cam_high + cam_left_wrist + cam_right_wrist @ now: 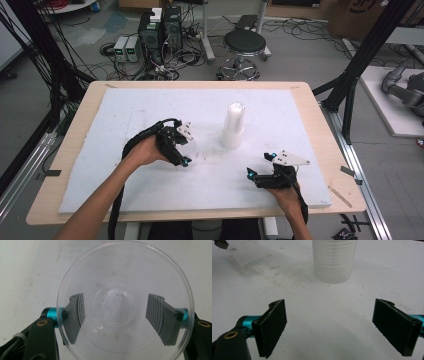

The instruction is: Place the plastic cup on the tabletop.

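A single clear plastic cup [120, 272] sits between the jaws of my left gripper [116, 312], which is shut on its sides; I look straight down into its mouth, and the ribbed pads [155, 315] show through its wall. In the high view the left gripper [184, 150] is left of centre on the white board, and the cup [194, 144] is only a faint shape. A tall stack of clear cups [233, 125] stands upside down near the middle. My right gripper [260, 164] rests open near the front right, facing the stack [334, 260], nothing between its jaws [329, 325].
A white foam board [125, 115] covers most of the wooden table [320, 120]. The held cup [252, 255] is at the top left of the right gripper view. Beyond the table are a stool [244, 45], computers and cables on the floor.
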